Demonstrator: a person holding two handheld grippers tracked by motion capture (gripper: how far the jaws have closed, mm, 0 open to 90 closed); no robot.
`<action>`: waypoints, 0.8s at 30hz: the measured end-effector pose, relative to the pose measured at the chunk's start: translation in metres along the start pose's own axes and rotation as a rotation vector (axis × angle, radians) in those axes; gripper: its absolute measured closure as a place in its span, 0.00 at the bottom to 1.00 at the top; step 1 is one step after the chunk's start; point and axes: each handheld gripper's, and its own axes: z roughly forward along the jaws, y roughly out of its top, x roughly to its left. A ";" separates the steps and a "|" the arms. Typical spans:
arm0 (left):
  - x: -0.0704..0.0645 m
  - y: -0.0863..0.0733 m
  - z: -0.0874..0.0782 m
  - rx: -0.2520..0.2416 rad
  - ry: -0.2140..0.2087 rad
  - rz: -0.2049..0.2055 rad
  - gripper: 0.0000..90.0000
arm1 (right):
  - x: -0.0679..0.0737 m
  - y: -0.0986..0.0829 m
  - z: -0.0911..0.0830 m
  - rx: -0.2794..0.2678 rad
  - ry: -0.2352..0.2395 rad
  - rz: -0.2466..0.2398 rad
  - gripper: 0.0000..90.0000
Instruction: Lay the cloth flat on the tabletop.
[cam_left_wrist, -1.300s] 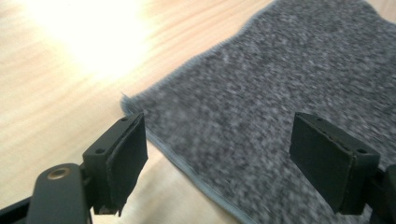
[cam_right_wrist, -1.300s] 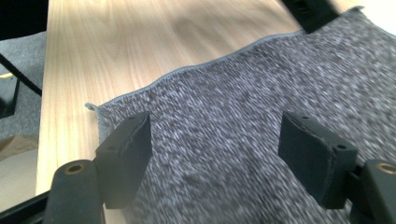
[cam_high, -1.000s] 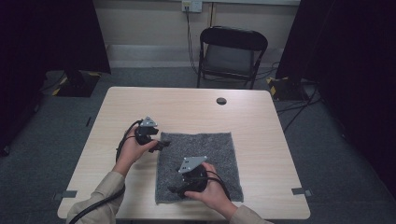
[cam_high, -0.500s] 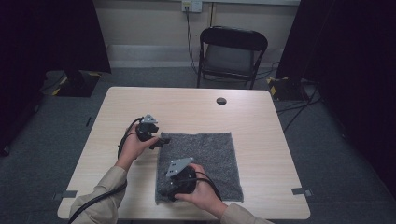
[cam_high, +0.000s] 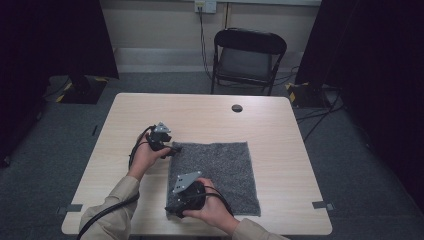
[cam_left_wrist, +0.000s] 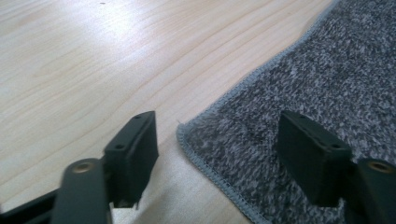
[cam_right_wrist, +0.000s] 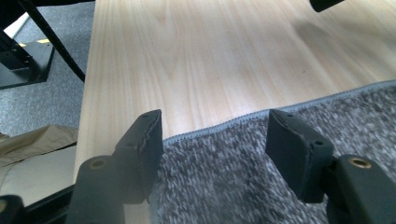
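Observation:
A grey knitted cloth (cam_high: 220, 167) lies flat on the wooden table (cam_high: 200, 115), right of centre toward the near side. My left gripper (cam_high: 176, 148) is at the cloth's far left corner. In the left gripper view it (cam_left_wrist: 217, 130) is open, with the cloth corner (cam_left_wrist: 196, 135) between its jaws, low over the wood. My right gripper (cam_high: 170, 210) rests over the cloth's near left corner and points toward the table's left edge. In the right gripper view it (cam_right_wrist: 215, 128) is open above the cloth's hem (cam_right_wrist: 219, 127), with nothing held.
A small black round cap (cam_high: 237, 108) sits in the table's far middle. A black folding chair (cam_high: 248, 55) stands behind the table. A cable (cam_high: 107, 212) trails off the near left edge beside a tan sleeve (cam_right_wrist: 32, 140).
My right gripper has slid toward the near left corner of the cloth and turned leftward. My left gripper has edged slightly toward the cloth's far left corner.

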 end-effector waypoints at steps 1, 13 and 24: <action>0.000 0.000 0.000 0.009 0.014 0.012 0.41 | 0.001 0.000 0.000 0.003 0.000 -0.005 0.41; 0.002 -0.003 0.004 0.011 0.022 -0.009 0.64 | 0.009 -0.001 0.003 0.007 0.032 -0.034 0.50; -0.001 -0.004 0.004 0.002 0.013 -0.003 0.73 | 0.016 -0.009 0.012 0.040 0.030 -0.086 0.77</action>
